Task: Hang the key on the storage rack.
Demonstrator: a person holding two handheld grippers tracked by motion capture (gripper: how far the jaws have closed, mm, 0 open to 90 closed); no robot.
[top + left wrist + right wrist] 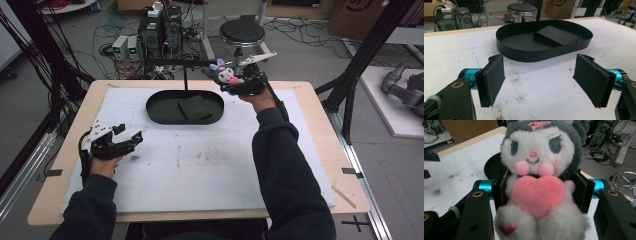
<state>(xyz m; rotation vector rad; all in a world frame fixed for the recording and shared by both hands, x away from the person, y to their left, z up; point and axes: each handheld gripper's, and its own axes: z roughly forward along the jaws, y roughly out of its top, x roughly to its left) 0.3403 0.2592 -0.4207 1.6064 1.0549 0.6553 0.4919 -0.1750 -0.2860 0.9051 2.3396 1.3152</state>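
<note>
A white mat (200,165) lies largely bare across the middle and lower frame. One black oval tray (165,117) sits at upper centre, one dark flat block (196,108) inside it. One plush toy (539,182) is clamped at its body in the right gripper (239,86), above the table's far edge (285,84), right of the tray. The left gripper (541,80), lower left, gapes wide, holding nothing.

From above the near edge we look forward and down on the black oval tray (165,112). Our left gripper camera faces that tray (524,53) low and close; our right one glimpses its rim (490,166).
</note>
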